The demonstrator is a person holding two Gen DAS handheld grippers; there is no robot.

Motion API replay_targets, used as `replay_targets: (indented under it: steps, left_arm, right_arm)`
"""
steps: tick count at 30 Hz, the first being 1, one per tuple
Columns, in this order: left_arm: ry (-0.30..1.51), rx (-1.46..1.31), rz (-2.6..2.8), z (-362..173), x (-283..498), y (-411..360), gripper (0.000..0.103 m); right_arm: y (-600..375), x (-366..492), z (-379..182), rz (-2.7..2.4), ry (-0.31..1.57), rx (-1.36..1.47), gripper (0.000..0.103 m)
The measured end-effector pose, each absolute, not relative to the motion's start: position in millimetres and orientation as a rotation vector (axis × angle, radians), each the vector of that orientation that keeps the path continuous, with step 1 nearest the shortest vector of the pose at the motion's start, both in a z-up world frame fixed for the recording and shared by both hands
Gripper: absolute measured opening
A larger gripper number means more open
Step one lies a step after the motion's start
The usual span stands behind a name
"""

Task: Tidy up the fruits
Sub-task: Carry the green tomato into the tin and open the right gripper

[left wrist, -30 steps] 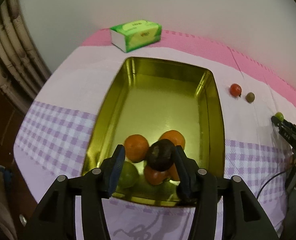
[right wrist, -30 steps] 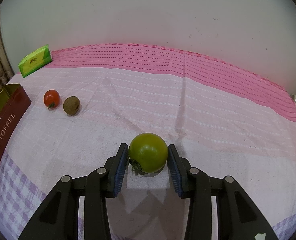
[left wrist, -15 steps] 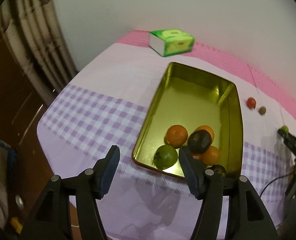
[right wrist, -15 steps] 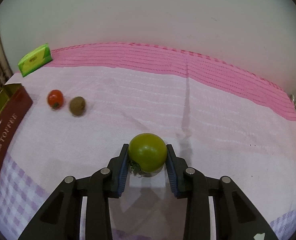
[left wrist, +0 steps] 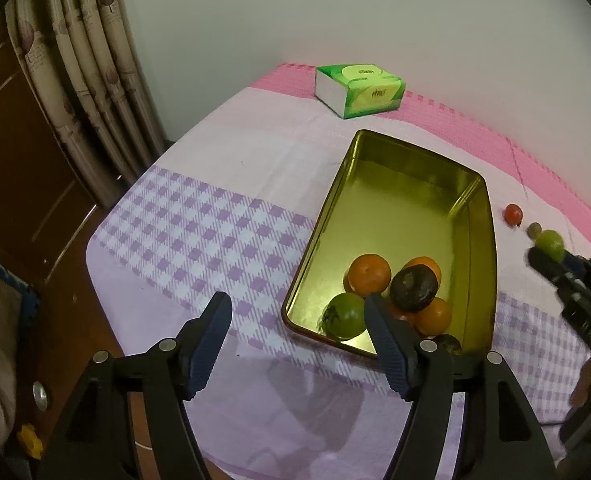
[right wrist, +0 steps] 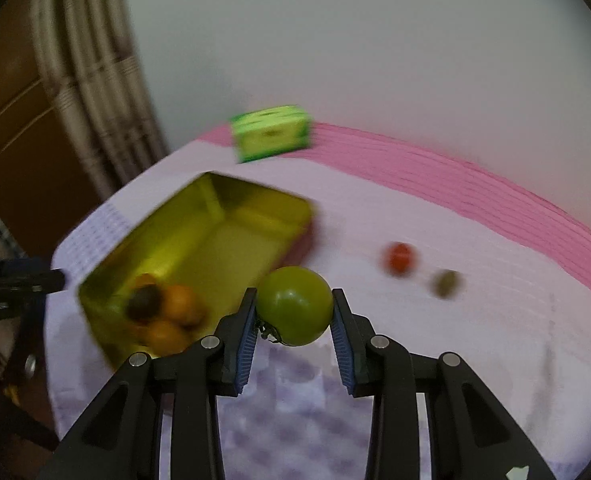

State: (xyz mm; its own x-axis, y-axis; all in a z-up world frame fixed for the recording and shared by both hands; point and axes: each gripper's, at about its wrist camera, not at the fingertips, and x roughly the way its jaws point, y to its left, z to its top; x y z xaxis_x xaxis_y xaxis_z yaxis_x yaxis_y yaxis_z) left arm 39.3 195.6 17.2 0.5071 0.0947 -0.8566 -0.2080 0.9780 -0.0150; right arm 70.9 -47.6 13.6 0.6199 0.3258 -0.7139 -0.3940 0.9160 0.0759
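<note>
A gold tin (left wrist: 379,148) (right wrist: 223,196) sits on the tablecloth. Its near end holds oranges (left wrist: 369,273), a green tomato (left wrist: 345,316) and a dark fruit (left wrist: 414,288). My left gripper (left wrist: 295,324) is open and empty, above the table's near edge left of the tin. My right gripper (right wrist: 293,316) is shut on a green tomato (right wrist: 294,305), lifted above the cloth right of the tin; it shows in the left wrist view (left wrist: 550,240) too. A red tomato (right wrist: 401,258) (left wrist: 513,213) and a small brown fruit (right wrist: 446,282) (left wrist: 532,229) lie on the cloth beyond.
A green tissue box (left wrist: 359,89) (right wrist: 271,132) stands at the back by the wall. Curtains (left wrist: 91,80) and a wooden cabinet (left wrist: 11,152) are left of the table. The table's near edge drops off below my left gripper.
My left gripper pulled back and left from the tin, leaving the dark fruit inside. My right gripper closed on the green tomato, lifted it and swung left toward the tin.
</note>
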Motion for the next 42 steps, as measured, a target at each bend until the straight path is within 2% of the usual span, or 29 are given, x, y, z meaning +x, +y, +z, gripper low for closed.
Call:
replay_targets:
  steps: [6,14,42]
  left_arm:
    - [1.032,-0.129,0.18,15.9,40.6,196.3,0.07]
    - [1.045,-0.138,0.18,13.3,41.1,198.4,0.07]
    - [1.041,-0.139,0.182,12.2,40.4,197.9,0.071]
  right_arm:
    - [11.4,67.7,4.7,0.518,0.821,-0.163,0.032]
    - [42.7,69.7,-13.2,0.541,0.858,-0.224,0.032]
    - [50.0,69.2,-34.7,0.535,0.902,-0.216,0.034]
